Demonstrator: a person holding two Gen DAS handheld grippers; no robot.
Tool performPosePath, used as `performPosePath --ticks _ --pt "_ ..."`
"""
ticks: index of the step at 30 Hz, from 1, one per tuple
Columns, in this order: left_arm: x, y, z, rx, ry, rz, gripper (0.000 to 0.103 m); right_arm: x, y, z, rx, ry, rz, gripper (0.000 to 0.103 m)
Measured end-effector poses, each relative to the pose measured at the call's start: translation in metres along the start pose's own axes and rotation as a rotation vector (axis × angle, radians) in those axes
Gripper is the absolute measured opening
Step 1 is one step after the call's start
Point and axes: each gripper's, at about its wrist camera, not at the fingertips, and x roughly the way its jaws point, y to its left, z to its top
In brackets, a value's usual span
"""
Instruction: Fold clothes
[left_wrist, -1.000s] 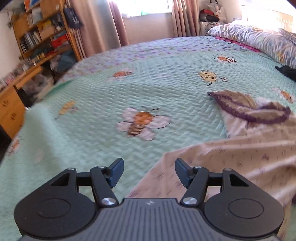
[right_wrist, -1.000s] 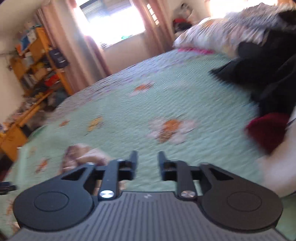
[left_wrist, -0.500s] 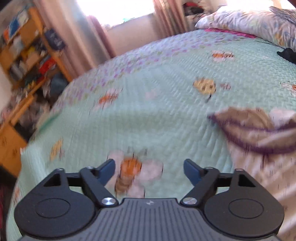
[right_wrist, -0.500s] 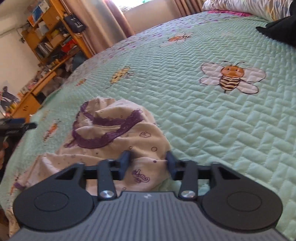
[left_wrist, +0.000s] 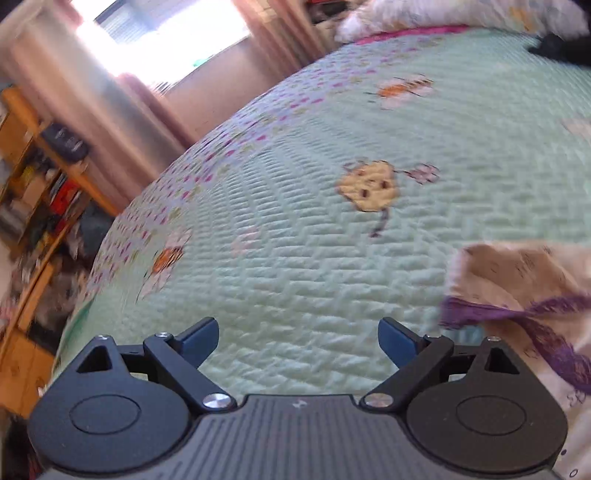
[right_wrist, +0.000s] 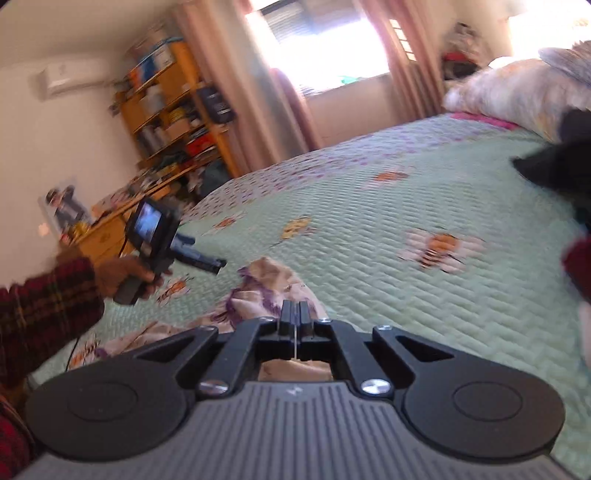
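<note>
Right hand-held gripper (right_wrist: 295, 314): jaws pressed together, clenched on a fold of the garment directly below the camera.
Garment (right_wrist: 266, 291): beige printed cloth with purple lace trim, lying crumpled on the bed; its near part runs under and into the right hand-held gripper.
Left hand-held gripper (left_wrist: 298, 334): jaws spread wide, released, grasping nothing; over bare quilt, with the garment's purple-trimmed edge (left_wrist: 517, 291) just to its right, apart from the fingers.
Left hand (right_wrist: 127, 275): wrapped around the left tool's handle, seen from the right wrist view; red plaid sleeve (right_wrist: 44, 306) behind it.
Bed (left_wrist: 295, 240): covered by a pale green quilt with stitched bees and flowers.
Dark clothing (right_wrist: 557, 166): heaped at the far right of the bed, near the pillows (right_wrist: 509, 88).
Bookshelf (right_wrist: 166, 110): against the far wall, beside the curtained window (right_wrist: 321, 55).
</note>
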Motion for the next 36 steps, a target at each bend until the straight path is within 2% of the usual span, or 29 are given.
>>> performPosePath --ticks 1,2,4,6,8,10,14,19,22,24,26,28,29,31,32,33,34,36 --pt "0.0 -0.011 -0.001 0.047 -0.018 -0.004 0.092 -0.004 -0.008 -0.004 0.019 0.007 -0.031 0.001" --pt "0.003 -0.012 -0.001 0.046 -0.015 -0.025 0.092 -0.004 -0.016 -0.008 0.044 0.021 -0.038 0.001" --pt "0.008 -0.012 -0.001 0.034 -0.005 -0.072 0.092 0.0 -0.022 -0.014 0.086 0.04 -0.021 0.003" --pt "0.013 -0.012 -0.002 0.021 0.005 -0.119 0.091 0.008 -0.022 -0.018 0.101 0.043 -0.002 0.009" --pt "0.018 -0.011 -0.002 0.008 0.015 -0.166 0.091 0.018 -0.022 -0.022 0.127 0.052 0.027 0.009" --pt "0.023 -0.005 -0.001 -0.035 0.02 -0.19 0.091 0.025 -0.022 -0.026 0.147 0.061 0.056 0.01" --pt "0.022 0.012 -0.001 -0.127 -0.027 -0.308 0.092 0.035 -0.023 -0.032 0.184 0.071 0.112 0.011" --pt "0.019 0.03 -0.004 -0.212 -0.07 -0.436 0.093 0.04 -0.026 -0.037 0.202 0.082 0.112 0.012" --pt "0.02 0.031 0.0 -0.226 -0.088 -0.452 0.094 0.043 -0.028 -0.039 0.21 0.087 0.115 0.012" --pt "0.025 0.031 0.006 -0.263 -0.089 -0.55 0.094 0.046 -0.027 -0.04 0.208 0.092 0.118 0.012" --pt "0.035 0.02 0.011 -0.26 -0.063 -0.543 0.095 0.049 -0.026 -0.041 0.209 0.096 0.118 0.013" --pt "0.051 0.001 0.016 -0.243 0.003 -0.549 0.093 0.053 -0.024 -0.042 0.21 0.1 0.117 0.017" --pt "0.058 -0.008 0.018 -0.235 0.037 -0.554 0.08 0.054 -0.024 -0.042 0.21 0.102 0.116 0.018" --pt "0.057 -0.027 0.021 -0.197 0.038 -0.507 0.07 0.057 -0.02 -0.043 0.202 0.104 0.099 0.019" --pt "0.049 -0.03 0.022 -0.202 0.021 -0.509 0.036 0.058 -0.019 -0.044 0.196 0.105 0.087 0.02" --pt "0.041 -0.033 0.023 -0.211 0.002 -0.514 0.007 0.059 -0.017 -0.044 0.186 0.101 0.067 0.025" --pt "0.032 -0.035 0.024 -0.219 -0.017 -0.518 0.005 0.06 -0.014 -0.045 0.174 0.091 0.035 0.031" --pt "0.004 -0.036 0.023 -0.199 -0.083 -0.436 0.005 0.058 -0.011 -0.045 0.172 0.06 -0.024 0.039"
